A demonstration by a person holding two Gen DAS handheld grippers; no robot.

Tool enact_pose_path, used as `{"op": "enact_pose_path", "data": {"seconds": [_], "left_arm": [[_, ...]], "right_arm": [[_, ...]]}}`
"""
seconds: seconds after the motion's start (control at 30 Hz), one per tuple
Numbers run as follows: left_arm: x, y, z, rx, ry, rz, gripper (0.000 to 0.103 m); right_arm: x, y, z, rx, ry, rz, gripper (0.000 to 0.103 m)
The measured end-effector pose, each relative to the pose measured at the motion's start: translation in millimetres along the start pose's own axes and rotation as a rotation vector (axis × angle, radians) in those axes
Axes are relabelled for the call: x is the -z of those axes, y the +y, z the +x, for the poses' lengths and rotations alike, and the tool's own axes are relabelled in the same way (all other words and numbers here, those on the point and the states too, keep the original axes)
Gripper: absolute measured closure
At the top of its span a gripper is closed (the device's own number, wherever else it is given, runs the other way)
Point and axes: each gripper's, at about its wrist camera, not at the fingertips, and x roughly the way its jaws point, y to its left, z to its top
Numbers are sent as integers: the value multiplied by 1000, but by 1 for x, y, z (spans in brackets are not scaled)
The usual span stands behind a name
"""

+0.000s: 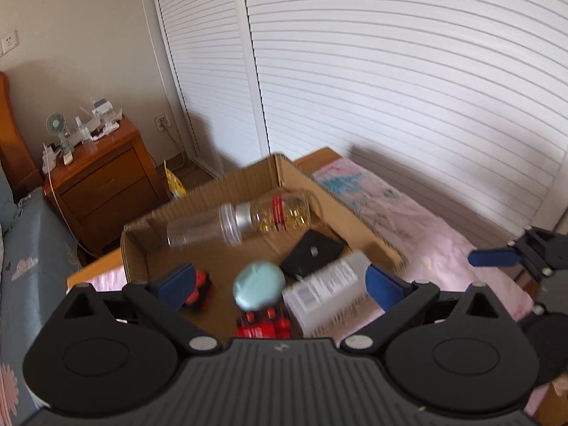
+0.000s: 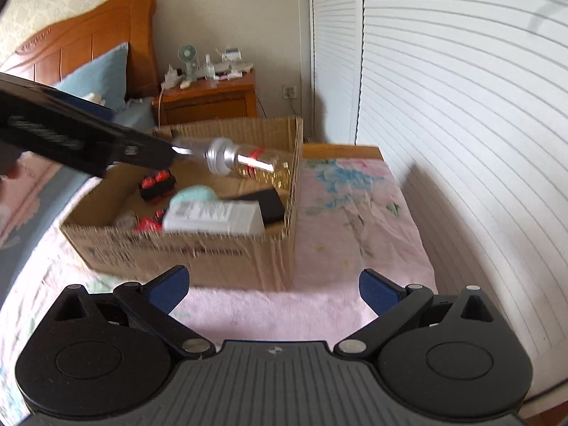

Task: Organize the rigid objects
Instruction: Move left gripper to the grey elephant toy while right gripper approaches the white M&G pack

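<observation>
A cardboard box (image 1: 149, 248) (image 2: 184, 248) sits on a bed with a pink sheet. Inside lie a clear bottle with a silver cap and yellow contents (image 1: 248, 220) (image 2: 245, 161), a teal round object (image 1: 259, 285) (image 2: 195, 193), a white labelled bottle (image 1: 326, 291) (image 2: 213, 216), a black flat block (image 1: 312, 252) (image 2: 268, 200) and red-and-black toys (image 1: 200, 289) (image 2: 158, 184). My left gripper (image 1: 280, 284) is open, low over the box. My right gripper (image 2: 273, 289) is open and empty over the sheet, in front of the box; it shows at the right edge of the left wrist view (image 1: 497, 257).
A wooden nightstand (image 1: 103, 174) (image 2: 209, 99) with a small fan and clutter stands at the wall. White slatted closet doors (image 1: 390, 88) (image 2: 461, 106) run along the right. A wooden headboard (image 2: 88, 39) and blue pillow (image 2: 103, 74) are at the left.
</observation>
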Motion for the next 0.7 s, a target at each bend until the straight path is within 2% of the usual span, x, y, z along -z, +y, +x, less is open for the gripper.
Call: {"op": "enact_pose_path", "data": {"seconds": [0.23, 0.33, 0.47, 0.7], "left_arm": [[60, -8, -9, -29, 29, -63, 2], [79, -6, -18, -52, 5, -99, 2], [95, -3, -30, -33, -23, -169, 2], [110, -17, -26, -43, -11, -120, 2]], "right_arm": [[34, 13, 14, -35, 75, -35, 0], [44, 21, 22, -43, 101, -44, 0], [47, 33, 30, -37, 112, -59, 0], [53, 42, 41, 24, 134, -110, 0]]}}
